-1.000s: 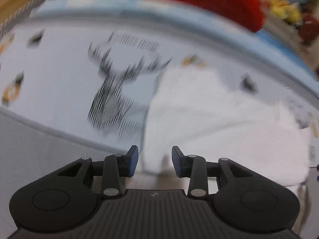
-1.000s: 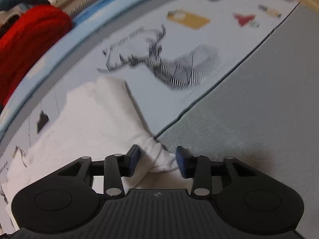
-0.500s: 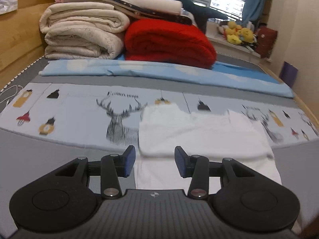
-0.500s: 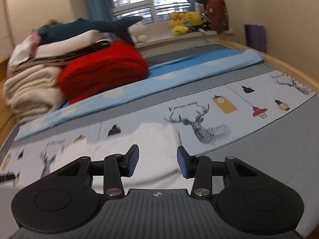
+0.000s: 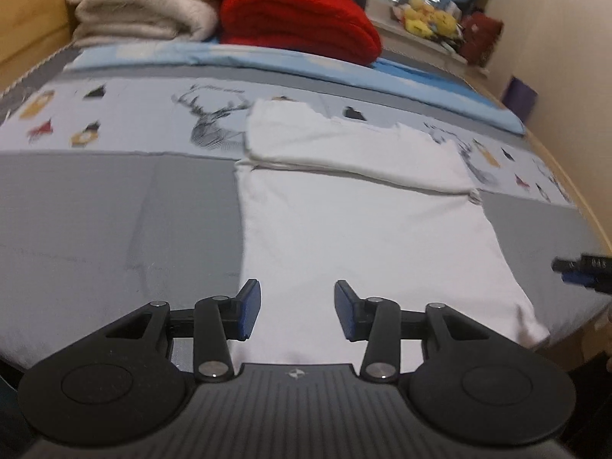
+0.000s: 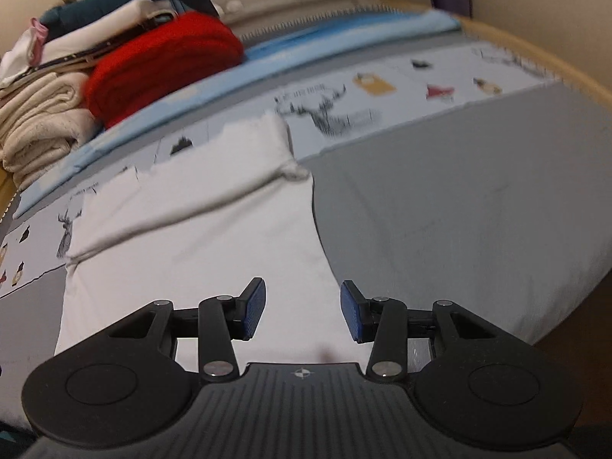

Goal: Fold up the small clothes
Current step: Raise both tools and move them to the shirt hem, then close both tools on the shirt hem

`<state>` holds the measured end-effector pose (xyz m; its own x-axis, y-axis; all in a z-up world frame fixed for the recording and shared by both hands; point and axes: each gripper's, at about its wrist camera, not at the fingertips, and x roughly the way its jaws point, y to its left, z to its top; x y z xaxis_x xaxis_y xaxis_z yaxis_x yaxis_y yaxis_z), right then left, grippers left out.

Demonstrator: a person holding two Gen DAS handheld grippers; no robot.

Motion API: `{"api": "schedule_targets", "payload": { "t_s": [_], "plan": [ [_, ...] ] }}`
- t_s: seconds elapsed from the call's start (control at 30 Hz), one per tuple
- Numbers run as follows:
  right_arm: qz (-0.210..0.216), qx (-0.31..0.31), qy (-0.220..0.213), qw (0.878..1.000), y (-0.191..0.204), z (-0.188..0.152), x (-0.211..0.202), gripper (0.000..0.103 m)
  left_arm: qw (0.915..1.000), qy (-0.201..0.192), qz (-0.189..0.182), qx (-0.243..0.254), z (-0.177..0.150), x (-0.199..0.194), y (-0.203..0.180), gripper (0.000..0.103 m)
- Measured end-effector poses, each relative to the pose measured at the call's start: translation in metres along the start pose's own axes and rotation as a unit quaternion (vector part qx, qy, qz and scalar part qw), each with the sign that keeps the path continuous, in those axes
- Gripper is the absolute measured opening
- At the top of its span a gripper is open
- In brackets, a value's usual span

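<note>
A white garment [image 5: 363, 237] lies flat on the grey bed cover, and its far part is folded back toward me as a doubled band [image 5: 344, 145]. My left gripper [image 5: 297, 313] hovers over the garment's near left edge. Its jaws are closing with nothing between them. The right wrist view has the same garment [image 6: 199, 244] and its folded band [image 6: 214, 168]. My right gripper [image 6: 302, 311] stands open above the near right edge and holds nothing. Its fingertip [image 5: 581, 271] shows at the right edge of the left wrist view.
At the head of the bed, a red blanket [image 5: 302, 26] and cream blankets [image 5: 145, 4] are stacked. A blue sheet [image 5: 420, 80] and a deer-print sheet [image 5: 126, 122] lie beyond the garment. Grey cover [image 6: 478, 206] spreads to the right, up to the wooden bed rail [image 6: 566, 76].
Both grippers have drawn back from the garment's far fold toward the near edge of the bed. The cloth that sat between their fingers now lies on the garment.
</note>
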<state>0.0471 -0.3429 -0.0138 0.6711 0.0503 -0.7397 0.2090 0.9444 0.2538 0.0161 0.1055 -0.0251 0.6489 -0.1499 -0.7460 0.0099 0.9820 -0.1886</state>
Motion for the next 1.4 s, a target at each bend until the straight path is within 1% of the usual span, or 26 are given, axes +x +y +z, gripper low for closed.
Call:
{"api": "schedule_targets", "payload": {
  "t_s": [0.03,0.07,0.1,0.17,0.23,0.3,0.37,0.43,0.5,0.57,0.63,0.73,0.9,1.13,1.27,1.3,1.37,1.4],
  "plan": [
    [-0.007,-0.005,0.003,1.000,0.000,0.000,0.004,0.045,0.9999,0.010,0.006,-0.009,-0.005,0.010,0.009,0.035],
    [-0.015,-0.007,0.007,1.000,-0.002,-0.001,0.008,0.045,0.9986,0.042,0.023,-0.025,-0.009,0.023,0.019,0.023],
    [-0.017,-0.003,0.016,1.000,-0.004,-0.002,0.013,0.045,0.9965,0.060,0.027,-0.051,-0.008,0.031,0.028,0.022],
    [-0.012,0.007,0.038,0.999,-0.009,-0.004,0.023,0.045,0.9916,0.079,0.005,-0.102,-0.009,0.042,0.046,0.022],
    [-0.028,0.006,0.053,0.998,-0.013,-0.008,0.032,0.045,0.9876,0.093,0.006,-0.127,-0.012,0.048,0.056,0.023],
    [-0.052,-0.006,0.068,0.996,-0.016,-0.013,0.039,0.045,0.9841,0.107,0.019,-0.141,-0.015,0.052,0.061,0.023],
    [-0.065,-0.002,0.089,0.994,-0.022,-0.017,0.046,0.045,0.9812,0.121,0.015,-0.149,-0.017,0.056,0.063,0.024],
    [-0.066,0.016,0.109,0.992,-0.029,-0.019,0.053,0.045,0.9805,0.136,0.015,-0.140,-0.019,0.061,0.058,0.025],
    [-0.067,0.031,0.126,0.989,-0.034,-0.022,0.059,0.046,0.9813,0.149,0.027,-0.119,-0.023,0.067,0.052,0.025],
    [-0.073,0.027,0.140,0.987,-0.034,-0.026,0.066,0.046,0.9814,0.157,0.040,-0.102,-0.028,0.071,0.051,0.025],
    [-0.081,0.012,0.146,0.986,-0.032,-0.029,0.070,0.046,0.9822,0.158,0.046,-0.091,-0.030,0.073,0.049,0.025],
    [-0.088,-0.001,0.151,0.985,-0.032,-0.032,0.071,0.047,0.9840,0.155,0.050,-0.073,-0.031,0.074,0.045,0.025],
    [-0.101,0.003,0.147,0.984,-0.036,-0.031,0.070,0.047,0.9851,0.153,0.059,-0.052,-0.032,0.075,0.040,0.025],
    [-0.102,-0.031,0.149,0.983,-0.028,-0.035,0.073,0.055,0.9853,0.154,0.061,-0.043,-0.029,0.078,0.038,0.025],
    [-0.102,-0.033,0.150,0.983,-0.028,-0.035,0.073,0.055,0.9856,0.154,0.063,-0.030,-0.028,0.080,0.037,0.025],
    [-0.101,-0.035,0.151,0.983,-0.027,-0.035,0.073,0.055,0.9857,0.154,0.064,-0.027,-0.028,0.080,0.036,0.025],
    [-0.094,-0.045,0.150,0.983,-0.024,-0.035,0.073,0.047,0.9857,0.153,0.066,-0.023,-0.028,0.081,0.035,0.025],
    [-0.090,-0.049,0.149,0.983,-0.022,-0.036,0.072,0.041,0.9858,0.153,0.067,-0.020,-0.028,0.081,0.035,0.025]
  ]
}}
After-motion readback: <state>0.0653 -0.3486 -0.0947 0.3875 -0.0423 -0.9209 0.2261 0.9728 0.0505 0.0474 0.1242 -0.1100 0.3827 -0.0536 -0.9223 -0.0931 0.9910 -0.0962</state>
